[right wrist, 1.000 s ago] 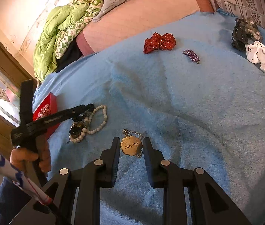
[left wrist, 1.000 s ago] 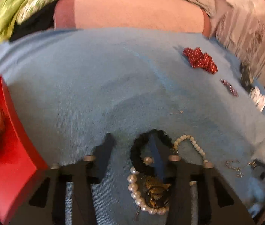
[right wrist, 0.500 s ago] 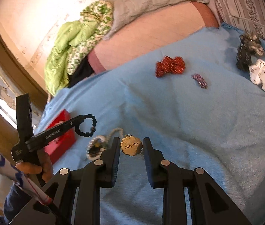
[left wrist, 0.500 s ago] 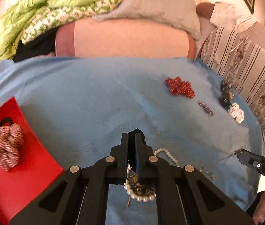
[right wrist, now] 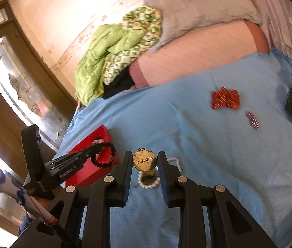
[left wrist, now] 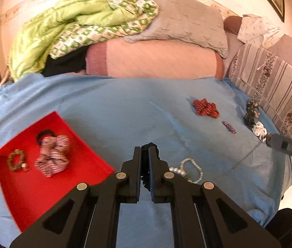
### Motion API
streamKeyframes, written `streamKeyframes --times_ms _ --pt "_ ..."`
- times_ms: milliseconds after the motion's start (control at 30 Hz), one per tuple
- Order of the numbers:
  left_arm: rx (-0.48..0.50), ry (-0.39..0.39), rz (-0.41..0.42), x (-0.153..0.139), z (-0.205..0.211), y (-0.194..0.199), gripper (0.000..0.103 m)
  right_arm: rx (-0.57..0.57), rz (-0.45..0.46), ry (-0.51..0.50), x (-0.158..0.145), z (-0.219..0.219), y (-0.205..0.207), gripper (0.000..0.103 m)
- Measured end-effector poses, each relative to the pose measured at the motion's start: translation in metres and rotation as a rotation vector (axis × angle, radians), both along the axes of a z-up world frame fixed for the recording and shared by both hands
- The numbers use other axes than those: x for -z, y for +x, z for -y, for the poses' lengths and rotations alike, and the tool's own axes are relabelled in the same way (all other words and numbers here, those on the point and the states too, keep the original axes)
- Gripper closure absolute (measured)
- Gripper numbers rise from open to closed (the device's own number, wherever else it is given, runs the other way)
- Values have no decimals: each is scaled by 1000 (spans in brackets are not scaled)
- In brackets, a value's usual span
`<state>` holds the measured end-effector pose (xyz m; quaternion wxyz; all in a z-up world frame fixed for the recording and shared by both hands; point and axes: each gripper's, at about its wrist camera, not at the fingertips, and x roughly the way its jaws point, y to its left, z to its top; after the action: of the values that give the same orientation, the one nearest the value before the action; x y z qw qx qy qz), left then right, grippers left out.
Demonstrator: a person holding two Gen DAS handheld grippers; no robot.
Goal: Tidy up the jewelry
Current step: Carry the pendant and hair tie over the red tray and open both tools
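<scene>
My left gripper (left wrist: pixel 145 150) is shut on a black bead bracelet (left wrist: pixel 152 145) and holds it above the blue blanket, just right of the red tray (left wrist: pixel 32 188). The right wrist view shows the bracelet (right wrist: pixel 104 155) hanging in front of the tray (right wrist: pixel 92 169). My right gripper (right wrist: pixel 144 160) is shut on a gold "JINLUDA" pendant (right wrist: pixel 145 161), lifted off the blanket; its thin chain (left wrist: pixel 247 157) hangs down. A pearl necklace (left wrist: pixel 189 168) lies on the blanket below.
The tray holds a striped scrunchie (left wrist: pixel 53 157) and a gold bracelet (left wrist: pixel 16 162). A red bow (left wrist: pixel 206 107), a small purple clip (left wrist: pixel 229 127), a dark claw clip (left wrist: pixel 251 111) and a white dotted bow (left wrist: pixel 259 131) lie at the far right. Pillows and bedding are behind.
My left gripper shut on the black bracelet, lifted it off the pearl necklace and carried it left toward the red tray. My right gripper rose with the pendant.
</scene>
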<state>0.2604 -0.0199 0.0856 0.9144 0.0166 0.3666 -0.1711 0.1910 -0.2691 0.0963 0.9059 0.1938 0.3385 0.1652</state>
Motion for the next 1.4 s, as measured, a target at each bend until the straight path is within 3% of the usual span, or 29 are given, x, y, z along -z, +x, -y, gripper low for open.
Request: streamKeyframes --times_ms 400,900,1167,1400 --pt "-117 26 65 -48 -58 -25 97 -126 66 -84 -45 -70 19 77" --pt "-268 30 83 -74 -146 -36 96 -301 61 -126 -89 -180 53 77" --pt "-339 26 42 -60 -189 -31 96 -398 16 -168 -91 -240 70 77" --pt "-363 35 -41 -28 -211 -16 96 -458 -112 -242 -62 -291 99 77"
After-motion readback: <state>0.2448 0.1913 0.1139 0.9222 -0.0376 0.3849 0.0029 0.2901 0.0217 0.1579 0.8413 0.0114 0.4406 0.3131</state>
